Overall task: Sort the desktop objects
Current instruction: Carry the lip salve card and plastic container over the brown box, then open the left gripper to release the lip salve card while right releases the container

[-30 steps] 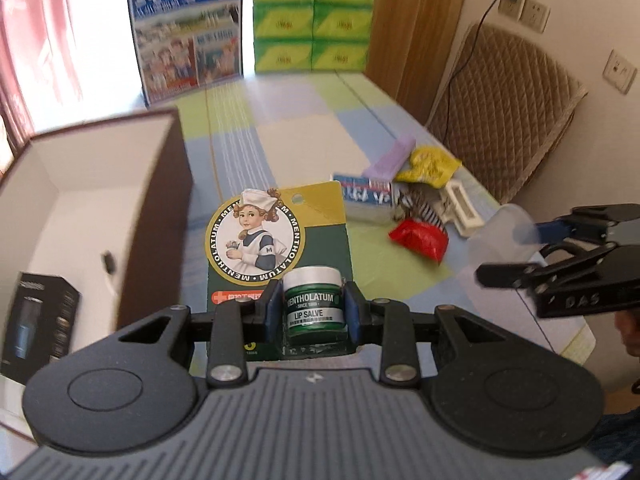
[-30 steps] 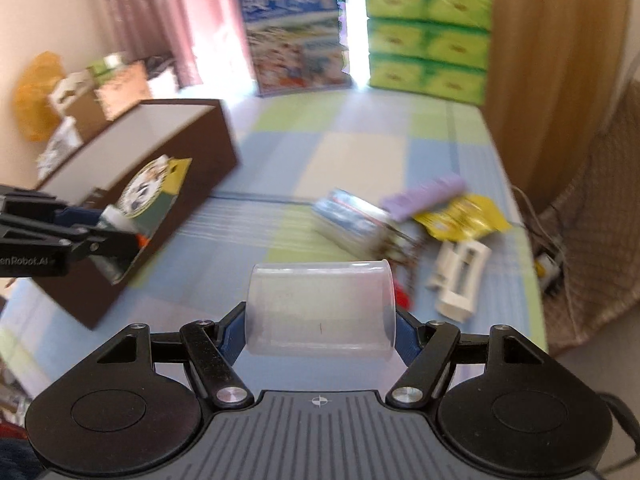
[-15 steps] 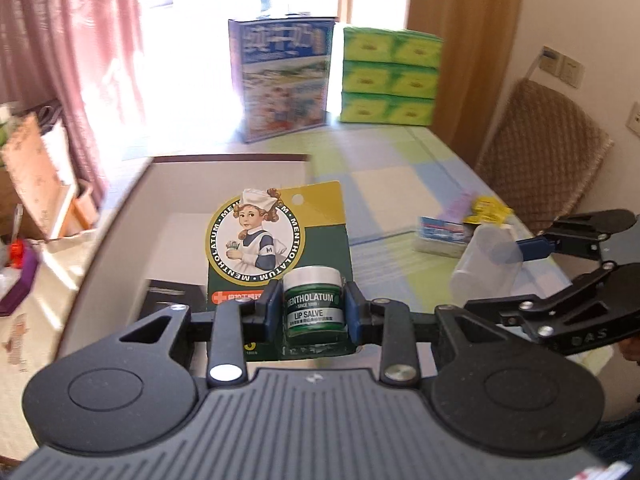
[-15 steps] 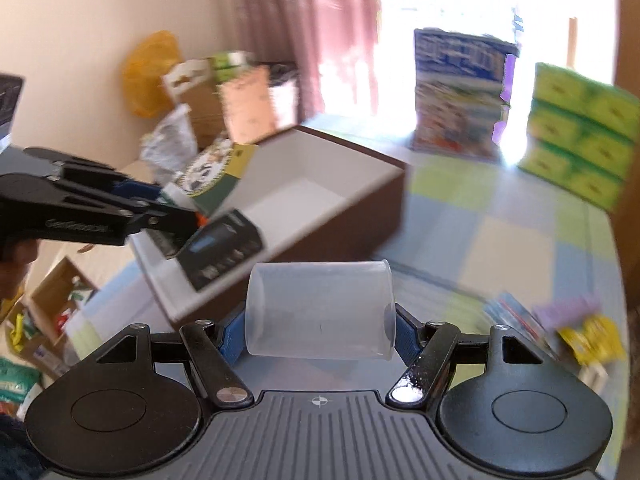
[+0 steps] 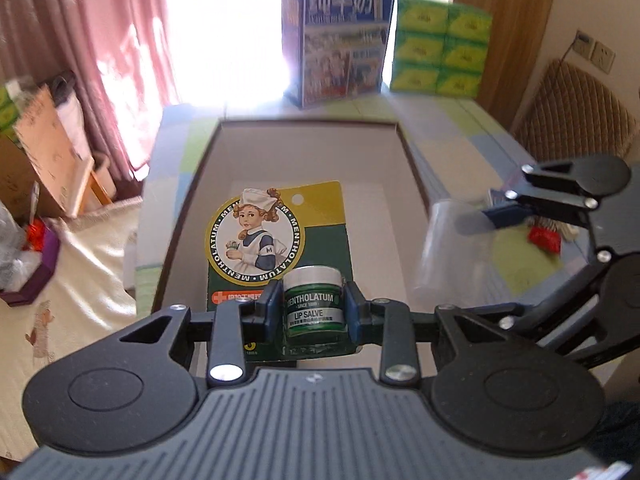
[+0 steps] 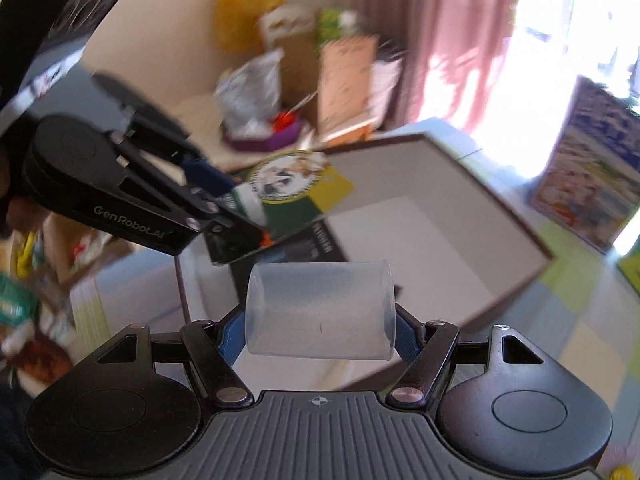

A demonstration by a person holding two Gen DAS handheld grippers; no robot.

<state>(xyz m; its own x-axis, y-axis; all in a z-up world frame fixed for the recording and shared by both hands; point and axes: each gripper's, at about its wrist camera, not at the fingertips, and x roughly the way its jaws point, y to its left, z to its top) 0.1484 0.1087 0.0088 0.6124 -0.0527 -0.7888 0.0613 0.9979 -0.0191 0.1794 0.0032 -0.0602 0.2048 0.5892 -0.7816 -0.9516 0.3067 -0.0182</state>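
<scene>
The left gripper is clamped, its 2 blue-padded fingers pressing either side of a small green jar on a card, held out level. The right gripper is closed too, its 2 fingers gripping the ends of a clear plastic cup lying sideways between them. It sits just to the right of the left gripper.

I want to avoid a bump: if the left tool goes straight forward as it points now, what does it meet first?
Probably the white inside of the open box: the left tool, shut on the lip salve card, points into it. Depth is unclear.
</scene>
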